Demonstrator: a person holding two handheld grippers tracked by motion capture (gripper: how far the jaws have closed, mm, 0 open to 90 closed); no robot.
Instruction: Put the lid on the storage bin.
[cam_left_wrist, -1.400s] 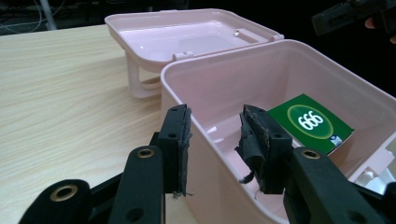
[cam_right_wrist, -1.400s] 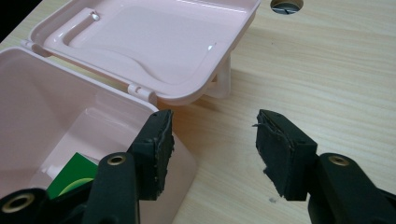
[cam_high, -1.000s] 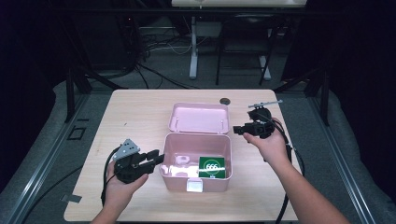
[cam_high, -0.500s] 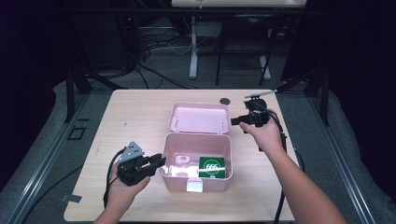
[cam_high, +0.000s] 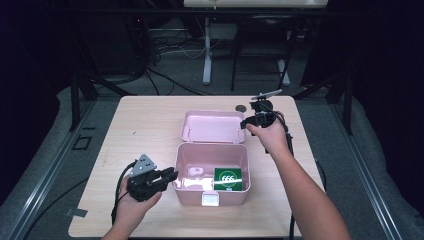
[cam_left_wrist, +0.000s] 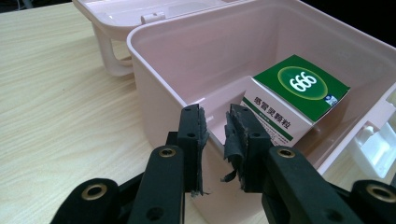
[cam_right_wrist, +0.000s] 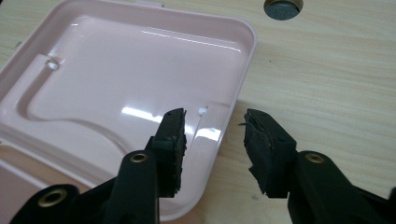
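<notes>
Right gripper jaws spreading astride lid edge; left gripper jaws slightly parted, holding nothing, nearing box wall. Risk: lid slipping.

Beneath the left gripper, a pale wood-grain table, evenly lit from above. Just past the right gripper, near the far edge, a round dark hole in the tabletop. Well beyond that, a tangle of black cables on grey floor, beside a white post and thin black legs. Out to the left of the left gripper, off the table, dark metal rails along the floor and a small strip of tape. Farther out on every side, darkness.
</notes>
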